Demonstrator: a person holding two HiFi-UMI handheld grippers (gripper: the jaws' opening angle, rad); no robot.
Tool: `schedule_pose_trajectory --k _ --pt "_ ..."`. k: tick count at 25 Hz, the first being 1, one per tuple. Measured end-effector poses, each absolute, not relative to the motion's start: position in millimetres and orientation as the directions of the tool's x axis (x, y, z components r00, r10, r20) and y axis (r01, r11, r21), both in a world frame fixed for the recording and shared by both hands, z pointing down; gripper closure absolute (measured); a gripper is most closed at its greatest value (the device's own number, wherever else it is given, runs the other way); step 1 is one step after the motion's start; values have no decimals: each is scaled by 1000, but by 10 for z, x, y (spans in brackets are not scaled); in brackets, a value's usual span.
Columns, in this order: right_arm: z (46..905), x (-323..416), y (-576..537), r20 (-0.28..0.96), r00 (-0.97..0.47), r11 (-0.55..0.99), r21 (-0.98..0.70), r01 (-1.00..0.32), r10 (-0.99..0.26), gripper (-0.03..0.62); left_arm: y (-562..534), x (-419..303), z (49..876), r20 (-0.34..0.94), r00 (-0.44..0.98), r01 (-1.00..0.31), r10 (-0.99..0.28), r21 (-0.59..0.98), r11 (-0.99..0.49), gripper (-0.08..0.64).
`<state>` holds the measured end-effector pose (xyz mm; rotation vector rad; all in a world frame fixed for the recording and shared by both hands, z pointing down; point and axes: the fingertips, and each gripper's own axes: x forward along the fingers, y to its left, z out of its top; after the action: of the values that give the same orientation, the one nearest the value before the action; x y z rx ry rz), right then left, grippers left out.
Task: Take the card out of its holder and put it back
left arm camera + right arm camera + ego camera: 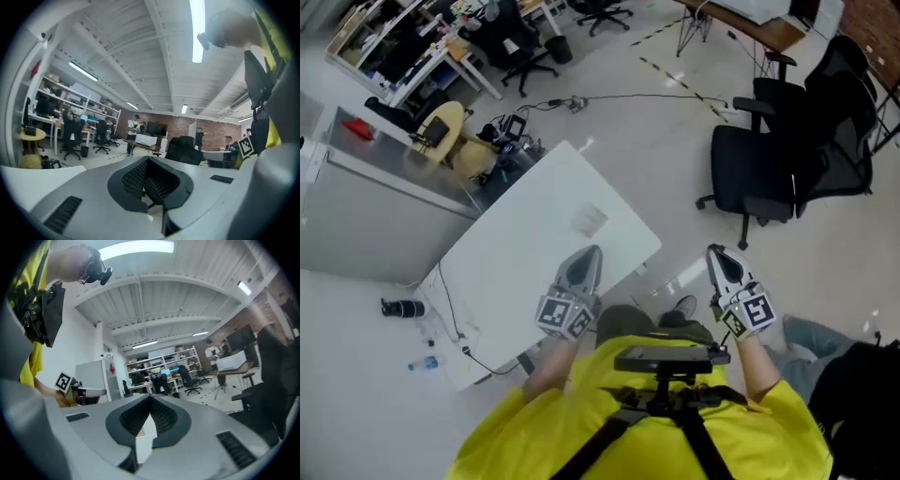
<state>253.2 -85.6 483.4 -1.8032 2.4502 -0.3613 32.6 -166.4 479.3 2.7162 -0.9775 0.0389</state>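
Note:
A small clear card holder lies on the white table, near its far right side; I cannot make out the card in it. My left gripper hovers over the table's near edge, just short of the holder, pointing at it, jaws shut and empty. My right gripper is held off the table's right corner, over the floor, also shut with nothing seen between the tips. In the left gripper view the left gripper has its dark pads meeting, aimed level across the room. The right gripper looks the same in its own view.
A black office chair stands right of the table. A grey cabinet is on the left, with a bottle and a black object on the floor by it. Cables run down the table's left edge.

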Motion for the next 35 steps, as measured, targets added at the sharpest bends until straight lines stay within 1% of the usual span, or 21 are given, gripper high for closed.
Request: schedule_pose_trajectory --k 3,5,8,9,10,13,19,21,24,26,27,35 --pt "5028 2420 -1278 125 -442 404 -244 -881 -888 586 -1705 5 4882 148 654 -753 -742 223 -619 560" --pt "5117 2256 -1462 133 -504 459 -266 -848 -853 586 -1809 -183 5097 203 609 -793 -767 169 -585 560" --pt "5294 1936 -1646 171 -579 520 -294 -802 -797 586 -2096 -443 5575 291 597 -799 -747 136 -586 554" --pt "5364 1819 -1675 192 -601 537 -302 -788 -776 586 -2207 -543 5741 311 596 -799 -740 139 -585 490" --pt "5434 1703 -1686 213 -624 554 -307 -774 -752 586 -2321 -634 5908 330 596 -798 -732 140 -587 453" --pt "5670 1457 -1668 278 -673 597 -314 -738 -686 586 -2648 -768 6401 386 618 -773 -685 141 -619 453" --pt "6130 1350 -1809 374 -672 575 -347 -741 -639 586 -3213 -658 7051 460 679 -700 -572 170 -693 453" --pt "6213 1323 -1876 386 -667 565 -354 -745 -637 586 -3299 -606 7170 459 713 -663 -530 195 -723 453" --pt "6319 1278 -1977 400 -660 548 -368 -751 -636 586 -3361 -510 7215 422 777 -589 -466 228 -776 454" --pt "6371 1244 -2019 408 -659 541 -377 -752 -632 586 -3380 -455 7205 395 809 -551 -436 248 -797 510" --pt "6392 1227 -2037 410 -661 540 -381 -751 -629 586 -3398 -436 7196 383 816 -543 -433 252 -801 532" --pt "6342 1087 -2110 419 -658 524 -398 -753 -626 586 -3399 -385 7057 375 808 -553 -455 213 -806 548"
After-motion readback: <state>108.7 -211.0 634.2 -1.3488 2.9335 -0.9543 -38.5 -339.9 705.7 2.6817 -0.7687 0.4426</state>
